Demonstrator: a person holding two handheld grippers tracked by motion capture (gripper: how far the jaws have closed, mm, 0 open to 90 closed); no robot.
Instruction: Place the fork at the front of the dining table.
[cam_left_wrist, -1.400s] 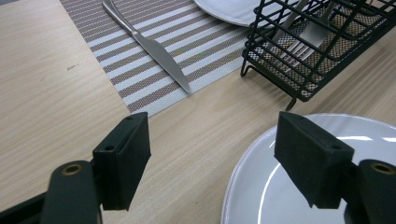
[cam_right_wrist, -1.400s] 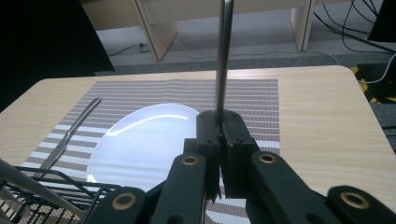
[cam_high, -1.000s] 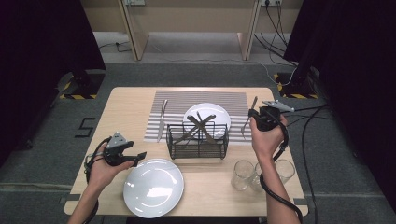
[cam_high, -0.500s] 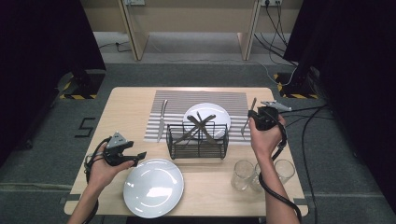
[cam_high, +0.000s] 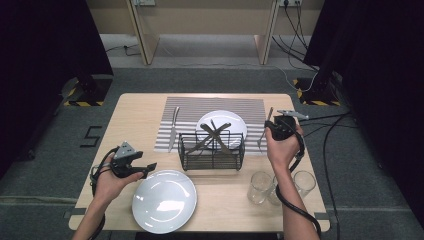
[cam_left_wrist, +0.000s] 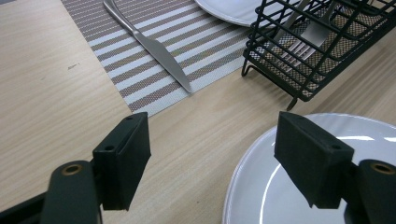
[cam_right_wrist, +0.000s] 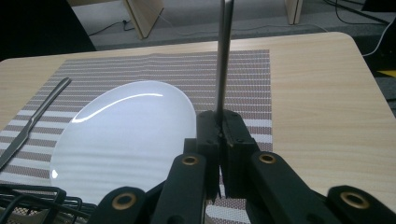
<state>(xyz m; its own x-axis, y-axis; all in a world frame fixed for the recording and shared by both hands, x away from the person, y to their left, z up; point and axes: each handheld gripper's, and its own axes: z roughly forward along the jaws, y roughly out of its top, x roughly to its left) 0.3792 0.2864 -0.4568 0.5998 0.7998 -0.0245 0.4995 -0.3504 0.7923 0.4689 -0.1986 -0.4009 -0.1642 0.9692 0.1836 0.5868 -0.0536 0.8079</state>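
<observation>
I see right gripper (cam_right_wrist: 219, 135) clamped tight on thin metal utensil (cam_right_wrist: 223, 56), handle pinched between pads, shaft sticking up past jaws. Can't tell fork or spoon from here. Utensil held above right edge of striped placemat (cam_high: 215, 107), beside white plate (cam_right_wrist: 126, 135). Left gripper (cam_left_wrist: 212, 161) jaws wide apart, nothing between, hovering over table edge of second plate (cam_left_wrist: 289, 196), near wire basket (cam_high: 212, 150).

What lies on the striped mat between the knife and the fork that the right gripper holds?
In the high view, a white plate lies there, between the knife and the fork in the right gripper.
</observation>
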